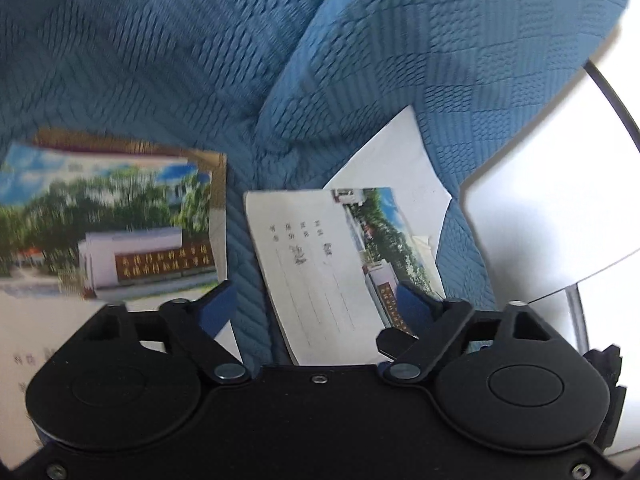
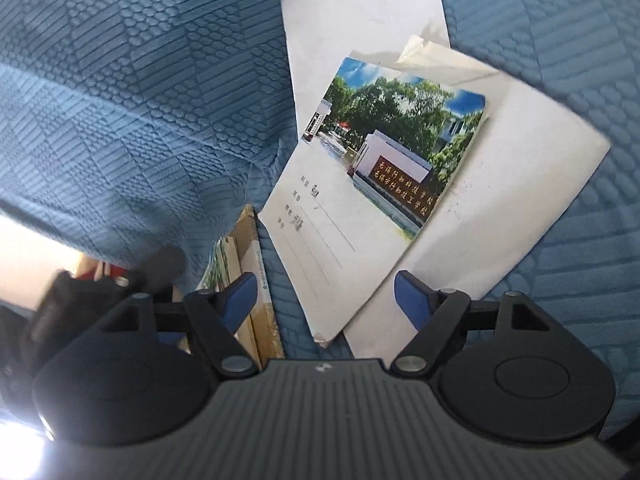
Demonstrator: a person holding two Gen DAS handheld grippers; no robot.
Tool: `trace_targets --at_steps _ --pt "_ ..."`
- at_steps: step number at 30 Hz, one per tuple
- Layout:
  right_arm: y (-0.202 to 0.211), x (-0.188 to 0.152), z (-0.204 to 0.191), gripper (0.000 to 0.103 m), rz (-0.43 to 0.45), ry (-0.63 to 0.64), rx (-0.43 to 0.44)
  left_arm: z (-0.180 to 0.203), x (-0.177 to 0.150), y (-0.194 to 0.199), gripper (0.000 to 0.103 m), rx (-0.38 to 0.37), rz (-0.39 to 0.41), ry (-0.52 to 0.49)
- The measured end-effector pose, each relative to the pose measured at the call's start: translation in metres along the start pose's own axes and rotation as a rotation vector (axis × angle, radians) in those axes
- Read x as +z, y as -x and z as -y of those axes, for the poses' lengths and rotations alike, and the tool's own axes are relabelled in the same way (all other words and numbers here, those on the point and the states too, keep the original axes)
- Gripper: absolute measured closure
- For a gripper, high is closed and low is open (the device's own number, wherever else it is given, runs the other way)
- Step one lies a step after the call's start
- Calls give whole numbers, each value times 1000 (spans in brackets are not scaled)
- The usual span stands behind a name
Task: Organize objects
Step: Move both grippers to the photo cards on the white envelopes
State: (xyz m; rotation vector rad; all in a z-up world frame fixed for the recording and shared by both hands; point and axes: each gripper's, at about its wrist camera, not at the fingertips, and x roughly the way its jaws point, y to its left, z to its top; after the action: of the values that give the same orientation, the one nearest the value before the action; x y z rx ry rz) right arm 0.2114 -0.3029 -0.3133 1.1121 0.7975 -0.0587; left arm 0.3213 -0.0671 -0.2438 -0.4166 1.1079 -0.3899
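Through the left wrist camera I see my left gripper (image 1: 316,300) with its jaws standing well apart and nothing clamped; the blue fingertips (image 1: 218,306) hang over the blue quilted cover (image 1: 160,60). A white notebook (image 1: 320,264) with a photo strip along one side lies on the cover between the fingers, its long axis running away from me and tilted a little left, its near end cut off by the gripper body. My right fingertip overlaps its photo edge, though I cannot tell whether it touches. A white sheet (image 1: 396,156) pokes out from under its far end. To the left a second notebook (image 1: 108,224) with the same school photo lies blurred, its lower part hidden behind the gripper. A white panel (image 1: 552,208) fills the right edge; I cannot make out what it is.

From the right wrist camera, my right gripper (image 2: 324,300) is likewise wide open and empty. The photo notebook (image 2: 360,184) lies ahead between the fingers, its long axis slanting up to the right, stacked on a white paper (image 2: 512,200) and another sheet (image 2: 360,24). Beside my left finger sit brown booklets (image 2: 248,280), partly hidden. At the lower left something dark and blurred is unreadable.
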Motion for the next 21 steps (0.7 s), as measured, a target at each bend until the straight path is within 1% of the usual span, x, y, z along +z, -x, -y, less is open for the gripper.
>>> trace_targets --at_steps 1,2,4,6,7,9,13,14,15,18,21 --pt "-2 0 0 28 -1 -6 -1 -4 0 -4 34 -8 -16 26" --pt "-4 0 -1 28 -2 -8 -5 -7 0 -8 38 -19 -33 55" --pt "-8 -1 -5 29 -1 0 -17 -14 -1 -16 51 -47 -66 107" --pt "-10 0 -7 31 8 2 -29 -18 -3 -21 57 -74 -91 147" --pt "-10 0 -5 31 15 -17 -24 -20 -5 -23 61 -86 -103 162" --pt "-10 2 3 32 31 -84 3 -20 -9 -26 64 -105 -129 179" --pt "-10 5 17 33 58 -185 44 -15 -20 -33 66 -134 -178 195" --pt "-9 5 19 32 86 -212 50 -14 -22 -35 66 -133 -192 204" --pt "-9 5 21 32 91 -227 57 -15 -25 -37 67 -128 -199 215" --pt "-8 6 28 30 106 -266 81 -15 -29 -37 66 -123 -189 231" --pt "-7 10 31 30 124 -301 107 -19 -33 -34 65 -144 -175 260"
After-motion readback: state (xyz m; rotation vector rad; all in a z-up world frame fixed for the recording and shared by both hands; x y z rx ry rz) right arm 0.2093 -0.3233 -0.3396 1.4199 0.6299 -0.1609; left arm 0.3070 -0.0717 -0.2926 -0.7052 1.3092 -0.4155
